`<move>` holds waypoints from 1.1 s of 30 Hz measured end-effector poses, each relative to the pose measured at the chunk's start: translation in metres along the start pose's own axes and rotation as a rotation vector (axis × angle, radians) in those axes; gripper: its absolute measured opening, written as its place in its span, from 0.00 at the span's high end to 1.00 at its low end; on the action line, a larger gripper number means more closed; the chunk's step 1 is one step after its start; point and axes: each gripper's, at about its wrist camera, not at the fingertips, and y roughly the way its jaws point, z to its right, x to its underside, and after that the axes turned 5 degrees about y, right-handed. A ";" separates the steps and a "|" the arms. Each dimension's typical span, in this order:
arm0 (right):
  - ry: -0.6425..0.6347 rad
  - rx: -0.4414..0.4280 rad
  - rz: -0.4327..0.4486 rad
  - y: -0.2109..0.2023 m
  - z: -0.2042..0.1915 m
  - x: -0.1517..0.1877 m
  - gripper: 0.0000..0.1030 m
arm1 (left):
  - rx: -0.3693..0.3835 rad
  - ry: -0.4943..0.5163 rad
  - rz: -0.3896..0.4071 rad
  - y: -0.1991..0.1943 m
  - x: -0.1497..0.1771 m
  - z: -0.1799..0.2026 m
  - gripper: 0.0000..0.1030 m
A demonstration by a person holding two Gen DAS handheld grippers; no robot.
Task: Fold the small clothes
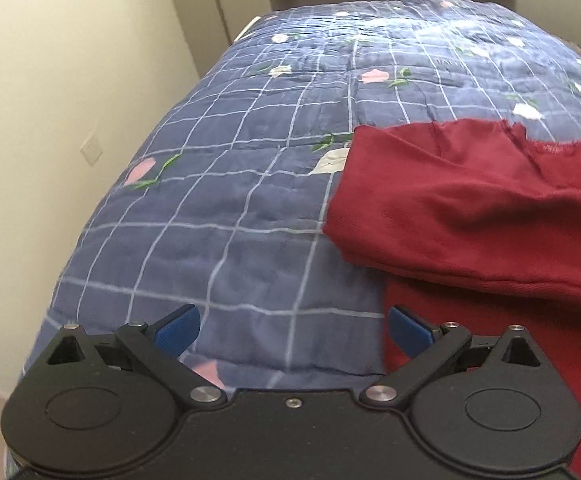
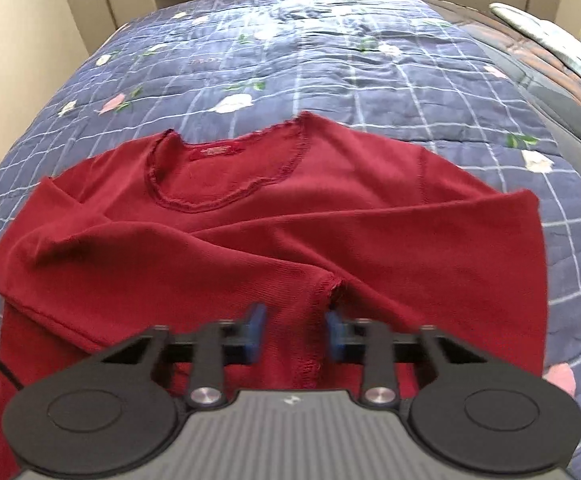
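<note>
Blue checked floral quilt (image 2: 330,60) covers the bed. Red long-sleeved top (image 2: 250,240) lies ahead of the right gripper (image 2: 296,330), whose pads are clamped on a sleeve cuff (image 2: 322,280). Left gripper (image 1: 294,330) is spread wide, empty, sweater edge at its right finger. Sleeve-folding step; next, probably carry the cuff across the body. Bare quilt all round.

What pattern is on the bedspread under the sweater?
The bedspread is blue with a white grid and pink and white flowers, clearest in the left wrist view.

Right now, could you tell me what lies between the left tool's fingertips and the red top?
Only bare quilt. In the left wrist view the open left tool hovers over it, with the red top just beside its right fingertip.
</note>
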 end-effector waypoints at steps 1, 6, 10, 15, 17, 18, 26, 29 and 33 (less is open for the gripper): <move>-0.014 -0.001 0.011 -0.003 -0.003 -0.002 0.87 | 0.005 0.009 0.001 0.002 -0.001 -0.002 0.03; -0.030 0.011 0.135 -0.032 -0.011 -0.017 0.90 | 0.054 0.010 0.012 0.007 0.000 -0.010 0.04; 0.014 0.038 0.211 -0.051 -0.008 -0.033 0.90 | 0.098 0.010 0.015 0.009 -0.002 -0.011 0.08; 0.021 0.076 0.255 -0.057 -0.008 -0.044 0.90 | 0.134 0.049 0.048 0.016 -0.012 -0.006 0.15; 0.031 0.085 0.258 -0.056 -0.008 -0.045 0.90 | 0.141 0.072 0.069 0.021 -0.017 -0.002 0.16; 0.033 0.090 0.255 -0.054 -0.009 -0.046 0.90 | 0.144 0.085 0.079 0.023 -0.019 -0.001 0.16; 0.056 0.083 0.221 -0.047 -0.013 -0.035 0.90 | 0.179 0.226 0.169 0.033 -0.038 0.013 0.28; 0.065 0.075 0.209 -0.046 -0.015 -0.031 0.90 | 0.250 0.239 0.183 0.031 -0.039 0.013 0.61; 0.070 0.064 0.203 -0.047 -0.017 -0.028 0.90 | 0.271 0.220 0.202 0.026 -0.037 0.015 0.84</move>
